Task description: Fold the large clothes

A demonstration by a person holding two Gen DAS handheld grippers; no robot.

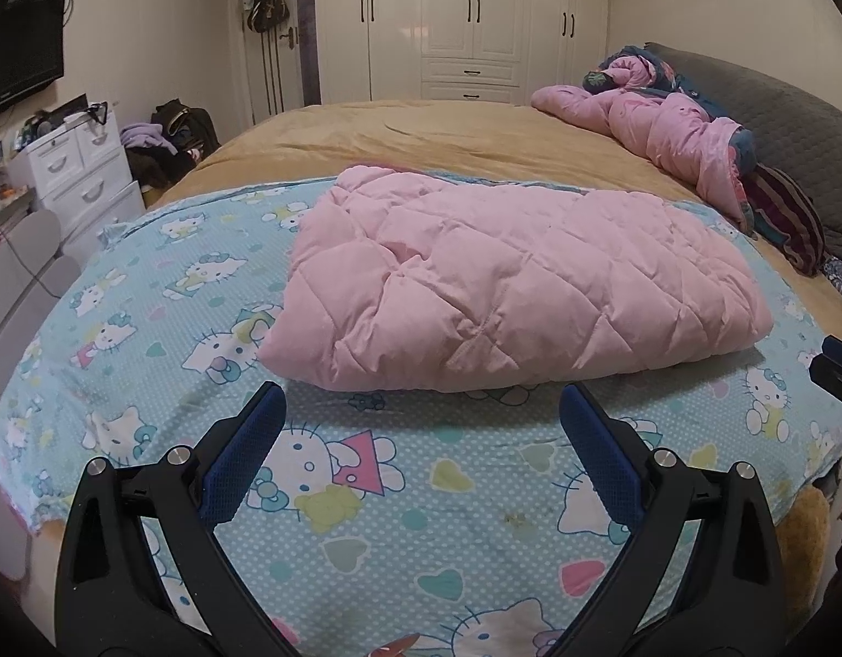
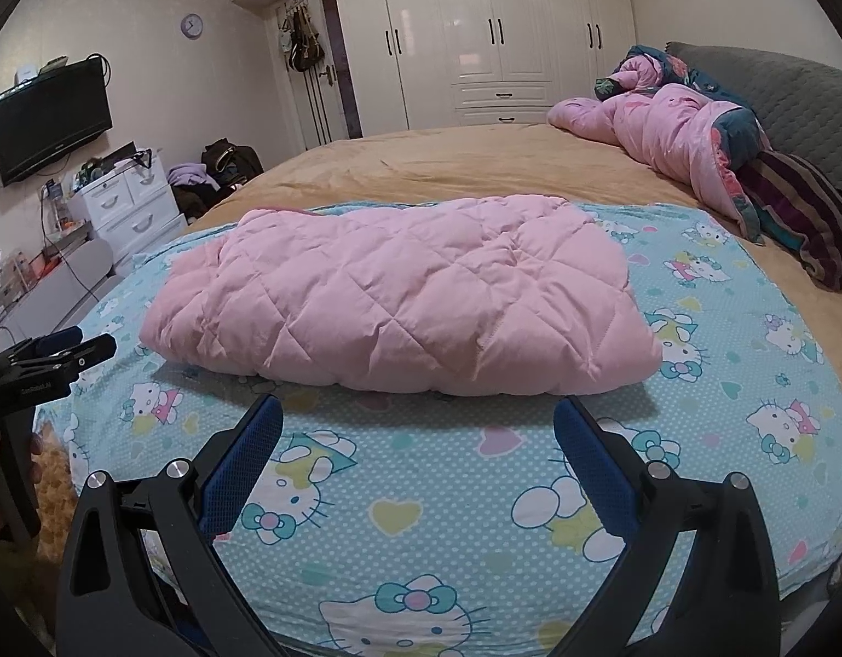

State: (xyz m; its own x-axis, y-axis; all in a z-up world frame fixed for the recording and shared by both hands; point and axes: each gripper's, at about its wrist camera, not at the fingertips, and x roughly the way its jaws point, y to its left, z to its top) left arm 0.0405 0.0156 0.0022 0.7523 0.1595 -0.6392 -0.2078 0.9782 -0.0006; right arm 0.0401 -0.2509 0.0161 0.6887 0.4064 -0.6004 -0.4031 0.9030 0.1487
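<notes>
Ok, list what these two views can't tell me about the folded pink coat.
- Pink coat: its far edge, sleeves and any zip are hidden in both views by its own folded bulk.
- Underside: hidden against the cartoon-cat sheet.
- Right gripper: cut off by the left wrist view's edge.

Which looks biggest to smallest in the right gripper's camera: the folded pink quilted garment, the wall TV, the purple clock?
1. Folded pink quilted garment, by far the largest.
2. Wall TV.
3. Purple clock, smallest.
The garment lies much nearer the camera, so its lead is partly down to closeness.
</notes>
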